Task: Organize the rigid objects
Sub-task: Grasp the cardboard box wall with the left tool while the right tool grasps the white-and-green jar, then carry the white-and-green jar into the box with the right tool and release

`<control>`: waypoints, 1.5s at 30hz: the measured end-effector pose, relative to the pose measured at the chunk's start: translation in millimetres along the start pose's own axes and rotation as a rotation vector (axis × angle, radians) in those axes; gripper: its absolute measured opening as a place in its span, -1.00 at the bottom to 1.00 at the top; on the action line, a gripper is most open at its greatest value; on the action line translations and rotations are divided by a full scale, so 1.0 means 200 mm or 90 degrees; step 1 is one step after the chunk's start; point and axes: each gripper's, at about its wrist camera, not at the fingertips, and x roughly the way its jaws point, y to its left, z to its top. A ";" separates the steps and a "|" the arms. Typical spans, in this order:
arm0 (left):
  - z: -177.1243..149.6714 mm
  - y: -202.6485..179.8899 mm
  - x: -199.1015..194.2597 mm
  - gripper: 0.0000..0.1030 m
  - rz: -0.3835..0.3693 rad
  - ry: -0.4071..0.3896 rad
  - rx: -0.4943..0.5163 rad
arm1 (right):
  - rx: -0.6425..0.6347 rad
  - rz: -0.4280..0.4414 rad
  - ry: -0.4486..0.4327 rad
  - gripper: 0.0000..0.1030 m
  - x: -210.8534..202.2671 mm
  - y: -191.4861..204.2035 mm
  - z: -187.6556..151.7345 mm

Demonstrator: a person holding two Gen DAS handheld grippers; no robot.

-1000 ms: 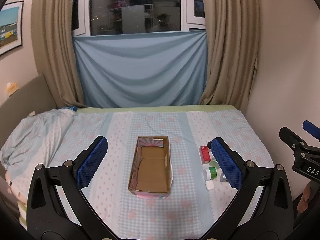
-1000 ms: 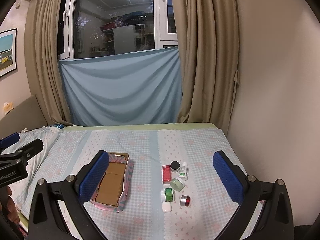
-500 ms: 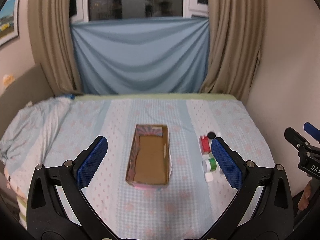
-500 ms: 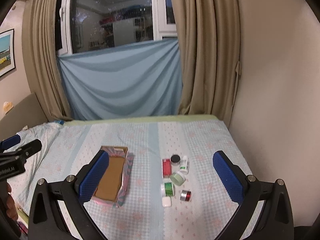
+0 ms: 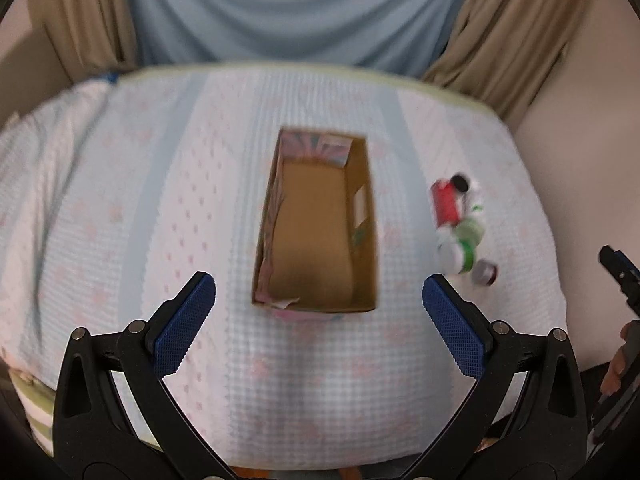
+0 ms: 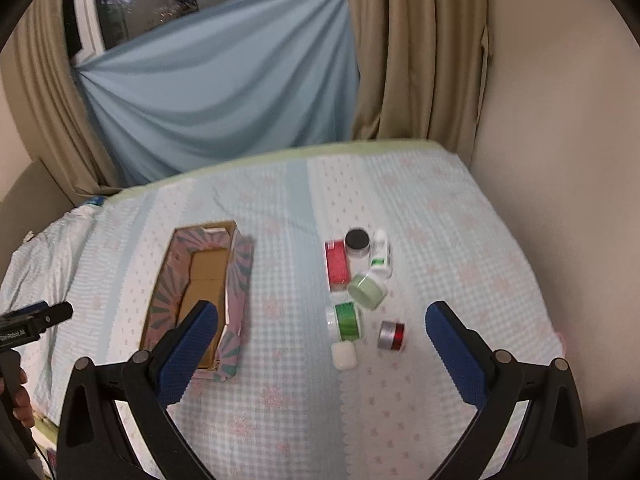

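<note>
An open cardboard box (image 5: 320,224) with a pink patterned outside lies empty on the bed; it also shows in the right wrist view (image 6: 200,296). To its right lies a cluster of small items: a red box (image 6: 337,266), a black-lidded jar (image 6: 357,242), a white bottle (image 6: 381,258), a pale green jar (image 6: 367,290), a green-banded jar (image 6: 345,321), a silver-red tin (image 6: 392,335) and a white cap (image 6: 344,355). My left gripper (image 5: 318,308) is open above the box's near end. My right gripper (image 6: 322,336) is open, hovering near the cluster.
The bed has a light blue checked cover (image 6: 440,240). A wall (image 6: 560,120) runs along its right side. Curtains (image 6: 412,48) and a blue cloth (image 6: 224,92) hang behind the far edge. A crumpled blanket (image 5: 52,152) lies at the left.
Both grippers have tipped downward and moved forward toward the bed. The box and the item cluster now look larger and closer. Both stay open.
</note>
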 end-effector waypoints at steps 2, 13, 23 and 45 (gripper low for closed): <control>0.01 0.11 0.21 0.99 -0.011 0.044 -0.005 | 0.001 -0.003 0.023 1.00 0.13 0.03 -0.02; -0.05 0.47 0.96 0.91 -0.053 0.217 -0.043 | -0.012 0.013 0.125 1.00 0.80 0.08 -0.13; -0.12 0.57 1.33 0.37 -0.090 0.328 -0.073 | -0.049 -0.016 0.239 1.00 1.37 -0.03 -0.23; -0.14 0.55 1.47 -0.56 -0.116 0.365 -0.018 | -0.041 -0.066 0.312 0.04 1.76 -0.21 -0.34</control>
